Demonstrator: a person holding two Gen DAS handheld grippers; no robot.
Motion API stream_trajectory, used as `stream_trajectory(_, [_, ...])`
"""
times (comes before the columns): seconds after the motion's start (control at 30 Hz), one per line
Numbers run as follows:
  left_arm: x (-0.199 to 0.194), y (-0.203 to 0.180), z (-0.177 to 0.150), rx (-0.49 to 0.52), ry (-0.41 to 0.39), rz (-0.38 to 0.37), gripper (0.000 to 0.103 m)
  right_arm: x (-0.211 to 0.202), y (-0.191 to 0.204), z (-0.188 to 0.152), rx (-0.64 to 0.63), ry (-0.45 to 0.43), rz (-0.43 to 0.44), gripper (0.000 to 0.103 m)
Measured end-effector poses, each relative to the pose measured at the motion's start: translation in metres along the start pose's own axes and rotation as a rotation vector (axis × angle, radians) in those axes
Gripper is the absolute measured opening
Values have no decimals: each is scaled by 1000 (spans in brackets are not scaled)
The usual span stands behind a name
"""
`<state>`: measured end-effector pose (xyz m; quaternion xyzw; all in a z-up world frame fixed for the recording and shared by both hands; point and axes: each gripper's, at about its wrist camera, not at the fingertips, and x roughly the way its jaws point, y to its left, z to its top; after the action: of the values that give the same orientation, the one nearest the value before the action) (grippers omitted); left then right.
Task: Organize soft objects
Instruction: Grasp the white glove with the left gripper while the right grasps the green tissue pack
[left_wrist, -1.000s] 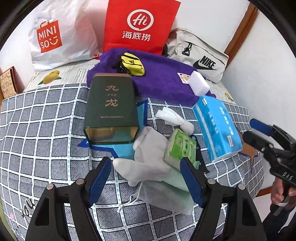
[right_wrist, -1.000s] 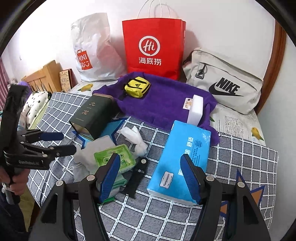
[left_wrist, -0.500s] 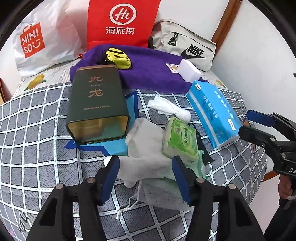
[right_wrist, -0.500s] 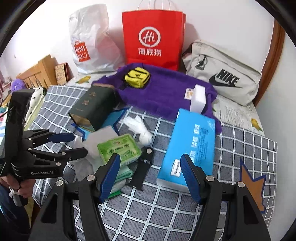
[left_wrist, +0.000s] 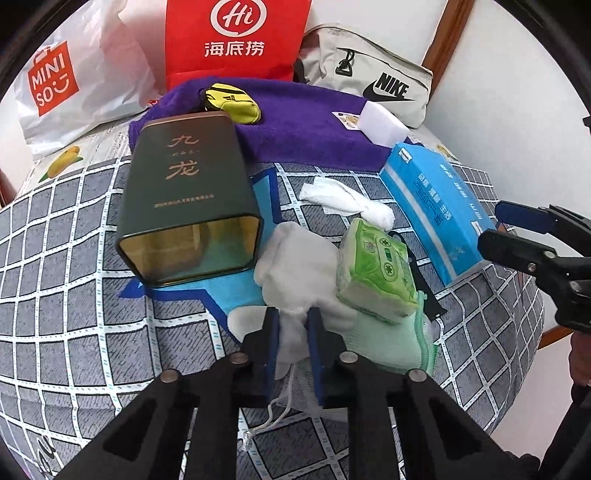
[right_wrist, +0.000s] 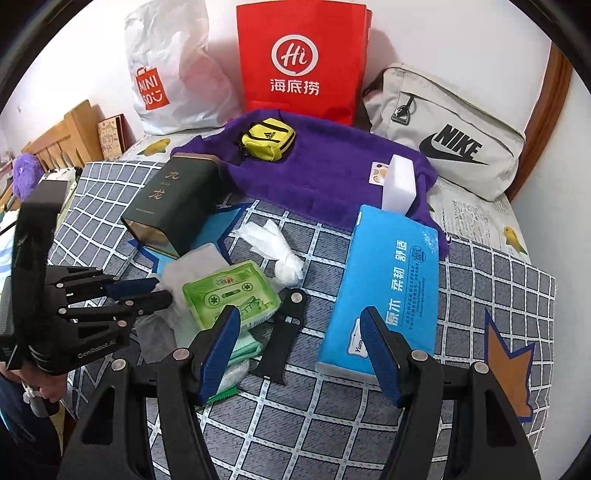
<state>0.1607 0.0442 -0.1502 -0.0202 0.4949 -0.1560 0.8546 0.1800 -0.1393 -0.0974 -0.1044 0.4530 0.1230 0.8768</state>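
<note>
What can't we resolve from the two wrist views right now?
- Tin contents: left view, glare on the open end.
- Mesh pouch far side: under the green tissue pack.
- Left tool pad contact: bunched fabric covers it.
- Small print on the blue tissue pack: too small.

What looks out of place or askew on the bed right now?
The dark green tin lies tipped on its side, open mouth facing the camera, no lid in view. A crumpled white tissue lies loose beside the blue tissue pack. The green packet leans tilted on the white cloth pouch.
</note>
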Motion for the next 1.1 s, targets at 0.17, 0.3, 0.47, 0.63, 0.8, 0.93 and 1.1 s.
stream_trajectory(0.17, [-18, 10, -6, -27, -22, -37, 11, 6, 3, -1, -13, 14, 2, 67])
stream_trajectory(0.3, [-23, 20, -9, -59, -23, -37, 11, 9, 3, -1, -14, 16, 16, 67])
stream_trajectory(0.47, [-16, 22, -5, -87, -6, -72, 11, 11, 2, -5, -16, 17, 27, 67])
stream_trajectory(0.63, [-14, 16, 5, -93, -2, -104, 29, 13, 2, -10, -23, 21, 54, 67])
stream_trajectory(0.8, [-2, 7, 14, -93, 8, -115, 58, 13, 3, -11, -31, 20, 78, 67])
stream_trajectory(0.93, [14, -2, 19, -64, 21, -42, 55, 11, 2, -11, -31, 16, 89, 67])
stream_trajectory(1.1, [14, -7, 16, -16, 23, -43, 14, 9, 0, -11, -28, 9, 87, 67])
